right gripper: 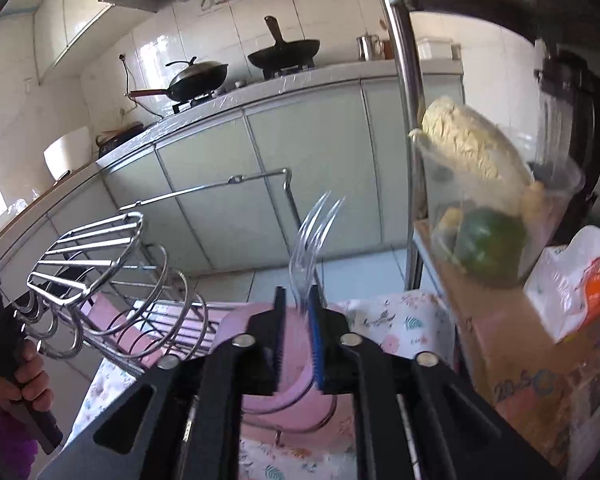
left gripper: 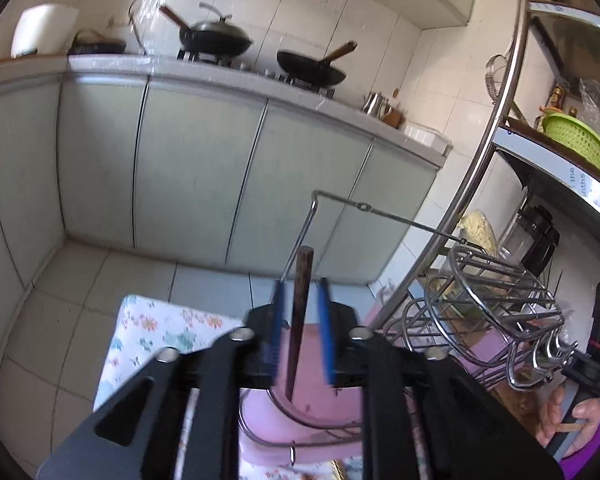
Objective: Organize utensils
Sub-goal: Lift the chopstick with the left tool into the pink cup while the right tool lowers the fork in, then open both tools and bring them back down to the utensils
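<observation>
My left gripper [left gripper: 302, 292] has a dark wooden chopstick [left gripper: 299, 316] standing upright between its blue pads, with gaps on both sides; it hangs over a pink tray [left gripper: 316, 396]. My right gripper [right gripper: 298, 300] has a clear plastic fork [right gripper: 310, 248] between its pads, tines up and blurred, against the right pad. A chrome wire utensil rack [left gripper: 496, 304] stands to the right in the left wrist view and it is on the left in the right wrist view [right gripper: 100, 276]. Its tall wire handle [right gripper: 236, 184] rises behind the fork.
A floral cloth [left gripper: 160, 332] covers the table under the pink tray [right gripper: 260, 384]. A metal shelf pole [right gripper: 408, 120] stands at right, with a bag of food [right gripper: 480, 188] and a cardboard box [right gripper: 512, 360]. Green cabinets [left gripper: 220, 168] and woks [left gripper: 216, 38] lie beyond.
</observation>
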Motion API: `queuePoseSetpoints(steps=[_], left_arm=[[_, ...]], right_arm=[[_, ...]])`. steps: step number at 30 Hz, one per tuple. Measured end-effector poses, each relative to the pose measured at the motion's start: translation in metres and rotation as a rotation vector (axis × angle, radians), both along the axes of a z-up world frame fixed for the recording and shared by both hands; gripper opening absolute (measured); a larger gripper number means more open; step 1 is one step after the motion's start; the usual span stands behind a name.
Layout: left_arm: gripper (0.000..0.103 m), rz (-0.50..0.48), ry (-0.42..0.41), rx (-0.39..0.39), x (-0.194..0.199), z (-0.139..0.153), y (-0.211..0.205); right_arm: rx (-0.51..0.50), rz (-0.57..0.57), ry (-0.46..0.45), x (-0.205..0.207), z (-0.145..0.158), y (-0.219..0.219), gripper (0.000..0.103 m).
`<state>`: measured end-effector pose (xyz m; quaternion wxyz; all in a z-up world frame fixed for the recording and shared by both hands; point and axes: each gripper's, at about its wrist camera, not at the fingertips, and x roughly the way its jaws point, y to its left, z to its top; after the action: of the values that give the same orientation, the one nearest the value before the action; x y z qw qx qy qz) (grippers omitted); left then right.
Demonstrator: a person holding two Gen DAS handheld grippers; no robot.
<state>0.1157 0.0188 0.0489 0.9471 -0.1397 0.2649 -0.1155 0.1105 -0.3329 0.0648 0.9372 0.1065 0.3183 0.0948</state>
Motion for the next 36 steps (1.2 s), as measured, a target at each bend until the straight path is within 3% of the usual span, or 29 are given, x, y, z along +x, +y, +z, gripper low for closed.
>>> queuePoseSetpoints(steps=[2,12,20,28,33,34,36], left_arm=[[0.030,0.000,0.018,-0.020,0.000,0.002,0.004],[0.031,0.049,0.015,-0.006,-0.033,0.023,0.018],[0.031,0.042,0.081,-0.001,-0.075,0.013,0.027],[0.031,-0.031,0.248,0.014,-0.103,-0.026,0.013],[0.030,-0.125,0.419,0.020,-0.100,-0.063,-0.008],[0.030,-0.144,0.454,0.024,-0.099,-0.072,-0.012],[0.019,-0.179,0.529,0.043,-0.097,-0.090,-0.021]], right_arm=[[0.005,0.009,-0.005,-0.004,0.004,0.000,0.028],[0.016,-0.013,-0.044,-0.046,0.023,-0.011,0.029],[0.080,0.010,0.003,-0.092,0.007,-0.011,0.030],[0.139,0.064,0.150,-0.110,-0.034,0.006,0.030],[0.208,0.125,0.278,-0.114,-0.066,0.020,0.026],[0.219,0.133,0.294,-0.114,-0.070,0.021,0.025],[0.251,0.152,0.336,-0.115,-0.080,0.024,0.022]])
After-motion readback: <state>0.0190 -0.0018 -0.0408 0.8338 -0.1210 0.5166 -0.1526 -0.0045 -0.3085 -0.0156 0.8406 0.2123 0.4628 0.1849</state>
